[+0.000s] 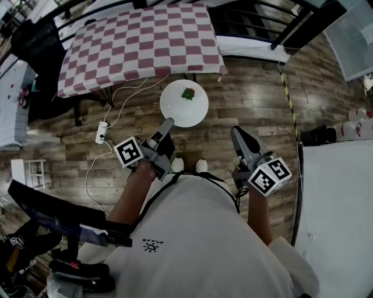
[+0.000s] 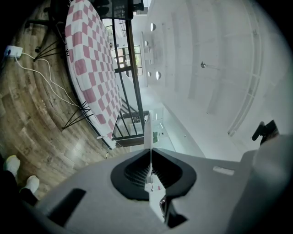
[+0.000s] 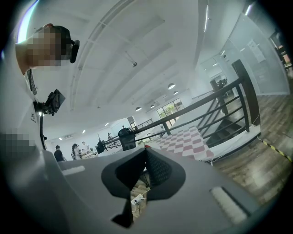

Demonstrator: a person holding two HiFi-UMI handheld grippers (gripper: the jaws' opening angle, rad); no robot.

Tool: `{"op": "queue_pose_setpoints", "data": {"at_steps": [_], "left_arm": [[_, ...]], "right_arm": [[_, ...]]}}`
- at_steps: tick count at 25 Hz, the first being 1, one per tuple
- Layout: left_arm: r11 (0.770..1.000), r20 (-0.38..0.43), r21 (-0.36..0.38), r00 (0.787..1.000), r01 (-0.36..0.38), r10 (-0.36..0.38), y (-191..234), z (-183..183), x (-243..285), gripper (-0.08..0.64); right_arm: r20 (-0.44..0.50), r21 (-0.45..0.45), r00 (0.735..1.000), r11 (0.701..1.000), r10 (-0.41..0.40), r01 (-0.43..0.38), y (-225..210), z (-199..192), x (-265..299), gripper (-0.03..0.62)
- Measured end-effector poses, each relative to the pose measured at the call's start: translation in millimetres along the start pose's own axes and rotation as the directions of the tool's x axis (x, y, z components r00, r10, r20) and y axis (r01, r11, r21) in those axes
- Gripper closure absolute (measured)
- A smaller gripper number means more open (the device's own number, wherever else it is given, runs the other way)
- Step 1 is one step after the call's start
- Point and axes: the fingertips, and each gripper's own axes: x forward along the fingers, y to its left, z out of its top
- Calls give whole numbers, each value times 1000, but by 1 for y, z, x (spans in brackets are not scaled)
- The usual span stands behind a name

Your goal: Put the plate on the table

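In the head view a round white plate (image 1: pixel 180 112) carries a small green and red item (image 1: pixel 187 93) and hangs over the wooden floor, just short of the table with the red-and-white checked cloth (image 1: pixel 140 41). My left gripper (image 1: pixel 169 123) is shut on the plate's near rim. In the left gripper view the plate shows edge-on as a thin white line (image 2: pixel 149 132) between the jaws of the left gripper (image 2: pixel 149 153), with the checked table (image 2: pixel 87 59) ahead. My right gripper (image 1: pixel 238 135) is held to the right of the plate, shut and empty; in its own view the right gripper (image 3: pixel 146 150) points toward the table (image 3: pixel 185 139).
A white power strip with cables (image 1: pixel 102 132) lies on the floor by the table's legs. A black railing (image 1: pixel 256 17) runs behind the table. A white surface (image 1: pixel 338 198) stands at the right, dark equipment (image 1: pixel 58 221) at the lower left. People (image 3: pixel 73 151) stand far off.
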Motion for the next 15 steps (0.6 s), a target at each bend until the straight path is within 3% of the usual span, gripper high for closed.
{"op": "queue_pose_setpoints", "data": {"at_steps": [15], "left_arm": [[1000,12,-4,1000,0,1,8,35,-30,538]], "right_arm": [[-16,-9,1000,1000,-20,19,27,-15,22,584]]}}
